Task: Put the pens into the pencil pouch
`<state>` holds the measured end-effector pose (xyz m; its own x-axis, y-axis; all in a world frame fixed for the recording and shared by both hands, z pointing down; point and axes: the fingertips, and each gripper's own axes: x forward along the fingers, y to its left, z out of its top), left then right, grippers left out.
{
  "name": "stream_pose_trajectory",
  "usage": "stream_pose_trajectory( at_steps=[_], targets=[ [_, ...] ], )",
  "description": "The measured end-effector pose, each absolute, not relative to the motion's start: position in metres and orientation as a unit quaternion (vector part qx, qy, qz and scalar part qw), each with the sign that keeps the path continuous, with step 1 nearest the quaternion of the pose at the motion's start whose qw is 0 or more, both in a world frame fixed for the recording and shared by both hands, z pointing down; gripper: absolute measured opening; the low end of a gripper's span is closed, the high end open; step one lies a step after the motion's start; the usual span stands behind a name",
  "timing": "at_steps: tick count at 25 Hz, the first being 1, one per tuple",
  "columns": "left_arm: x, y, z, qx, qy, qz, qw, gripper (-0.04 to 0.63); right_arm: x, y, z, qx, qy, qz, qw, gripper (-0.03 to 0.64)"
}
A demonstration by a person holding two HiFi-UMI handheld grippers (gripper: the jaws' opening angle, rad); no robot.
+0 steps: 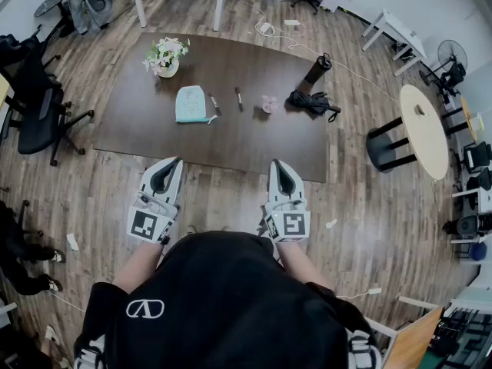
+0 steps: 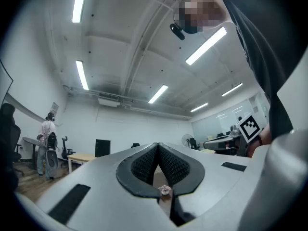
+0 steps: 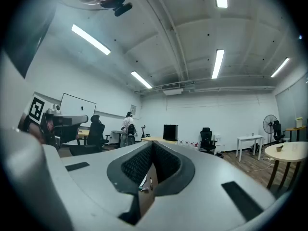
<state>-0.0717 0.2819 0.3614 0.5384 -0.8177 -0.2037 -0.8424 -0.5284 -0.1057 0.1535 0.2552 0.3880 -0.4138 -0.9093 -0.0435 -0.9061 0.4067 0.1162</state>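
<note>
Both grippers are held low in front of the person, over the wood floor [image 1: 231, 206], short of the counter [image 1: 231, 141] edge. Left gripper [image 1: 173, 162]: fingers [image 2: 143, 163] closed together, nothing gripped. Right gripper [image 1: 278, 164]: fingers [image 3: 136, 163] also closed together, empty. Neither touches the counter or anything on it.

The teal pouch [image 1: 191, 104] lies flat on the dark counter, left of middle, well apart from both grippers. The first pen [image 1: 214, 104] lies just beside the pouch's right edge; I cannot tell whether they touch. The second pen [image 1: 238, 97] lies further right, apart from the first one. Both pens are outside the pouch. A small pink thing [image 1: 268, 104] sits right of the second pen. Next right is a black umbrella [image 1: 311, 102], lying down, with a dark bottle [image 1: 317, 69] upright behind it. A flower pot [image 1: 165, 55] stands behind the pouch, near the counter's far left corner.

In the right gripper view, the second pen shows small below the closed tips. In the left gripper view, the pink thing shows there. A round table [image 1: 425, 129] stands off to the right of the counter.
</note>
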Motion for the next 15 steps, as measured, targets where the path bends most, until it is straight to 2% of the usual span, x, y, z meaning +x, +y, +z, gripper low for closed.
stream_pose_trajectory(
  at_steps=[15],
  targets=[
    [-0.069,0.286,0.359,-0.872,0.477,0.065,0.089,0.003,0.156,0.263,0.377,0.54,-0.84,-0.061,-0.01,0.0]
  ],
)
